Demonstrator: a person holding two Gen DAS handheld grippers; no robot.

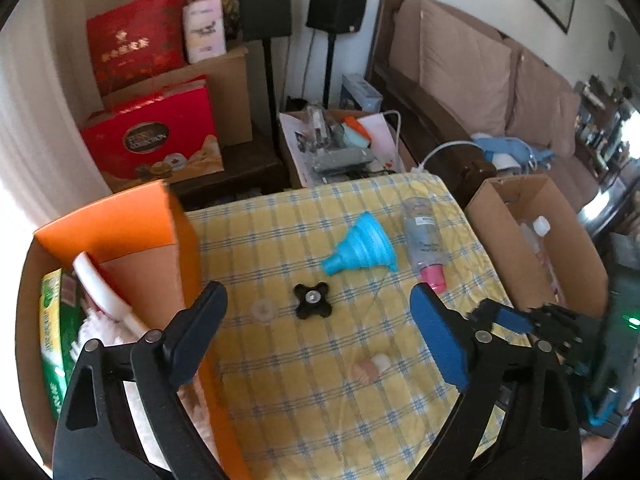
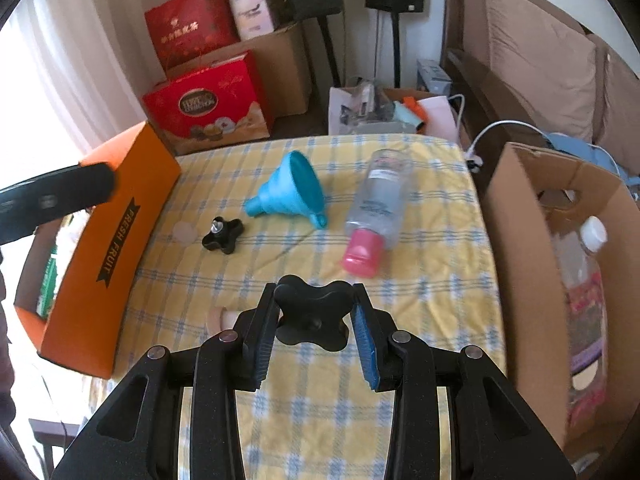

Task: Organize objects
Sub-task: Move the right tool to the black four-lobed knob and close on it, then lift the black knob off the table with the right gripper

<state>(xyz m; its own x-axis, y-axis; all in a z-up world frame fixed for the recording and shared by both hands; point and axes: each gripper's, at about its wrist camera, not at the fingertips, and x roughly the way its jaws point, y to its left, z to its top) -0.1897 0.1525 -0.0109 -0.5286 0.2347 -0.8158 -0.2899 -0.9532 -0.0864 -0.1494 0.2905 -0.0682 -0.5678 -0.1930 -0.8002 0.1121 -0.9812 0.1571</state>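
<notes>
- The right gripper (image 2: 316, 314) is clenched on a black star-shaped knob (image 2: 314, 312), held between its pads above the yellow checked tablecloth (image 2: 420, 280).
- The left gripper (image 1: 320, 312) is released, its jaws wide with nothing between them, above the same tablecloth.
- A second black knob (image 1: 313, 300) lies on the tablecloth, near its middle.
- The blue funnel (image 2: 292, 190) lies on its side on the tablecloth, just beyond that second knob.
- The clear bottle with a pink cap (image 2: 376, 208) lies on the tablecloth to the funnel's right.
- An orange box (image 2: 108, 248) stands at the tablecloth's left edge; a brown cardboard box (image 2: 524, 240) stands at its right edge.
</notes>
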